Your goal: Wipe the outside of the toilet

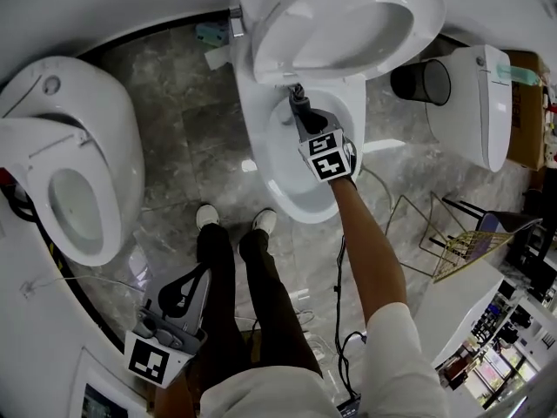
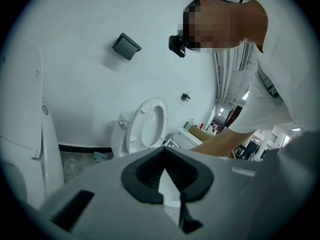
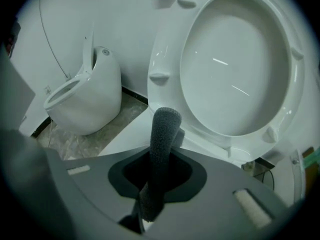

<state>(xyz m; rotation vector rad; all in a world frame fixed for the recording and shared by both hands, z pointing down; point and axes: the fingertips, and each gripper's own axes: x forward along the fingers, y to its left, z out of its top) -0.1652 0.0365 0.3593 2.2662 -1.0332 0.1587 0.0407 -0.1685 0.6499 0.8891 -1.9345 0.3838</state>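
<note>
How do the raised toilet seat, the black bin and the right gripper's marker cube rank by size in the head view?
1. raised toilet seat, clearly largest.
2. black bin and marker cube look about alike; the cube sits nearer the camera, so I won't rank them.

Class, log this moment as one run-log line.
right gripper: grips grey cloth over toilet bowl | left gripper: shut, empty, at side

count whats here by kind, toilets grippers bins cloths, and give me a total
toilets: 3, left toilet, middle toilet, right toilet
grippers: 2, left gripper, right gripper
bin: 1
cloth: 1, held in the right gripper
total: 7
</note>
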